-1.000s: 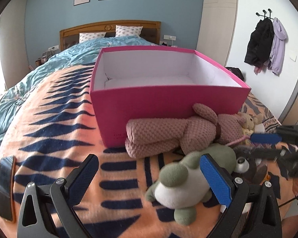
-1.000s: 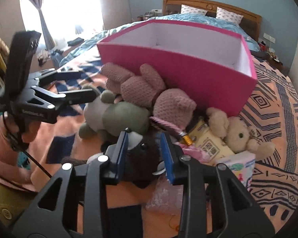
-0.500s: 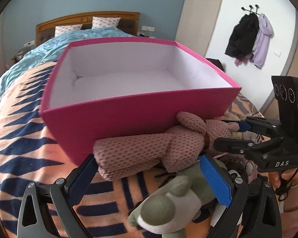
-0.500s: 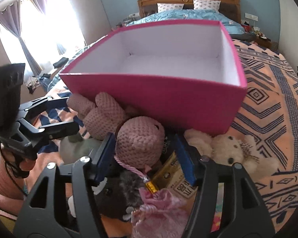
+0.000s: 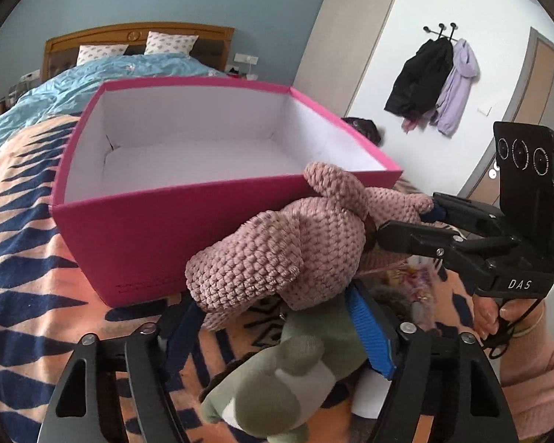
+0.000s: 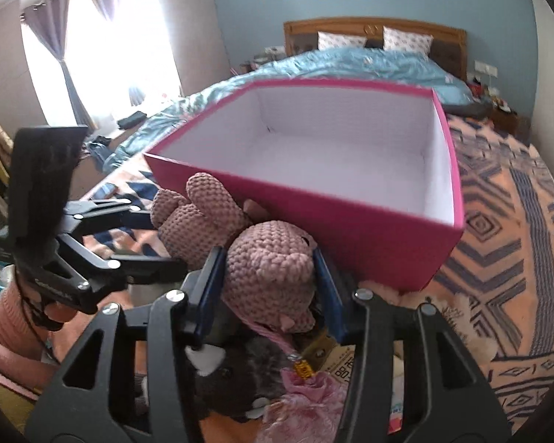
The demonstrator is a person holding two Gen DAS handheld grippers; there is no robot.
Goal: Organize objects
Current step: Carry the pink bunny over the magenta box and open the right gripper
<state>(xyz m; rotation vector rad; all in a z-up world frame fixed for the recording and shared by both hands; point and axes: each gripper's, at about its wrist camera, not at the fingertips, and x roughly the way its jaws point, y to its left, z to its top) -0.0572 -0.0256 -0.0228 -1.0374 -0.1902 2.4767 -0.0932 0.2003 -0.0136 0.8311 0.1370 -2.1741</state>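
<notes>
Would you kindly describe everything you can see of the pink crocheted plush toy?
The pink crocheted plush toy is soft, of chunky dusty-pink yarn, with a round head, floppy ears and long stuffed limbs. It lies stretched in front of the magenta box, lifted above the green plush. The right gripper clamps its head between blue pads. The left gripper, whose jaws have just been closing, has its pads on either side of the leg end; whether they press on it cannot be told.
</notes>
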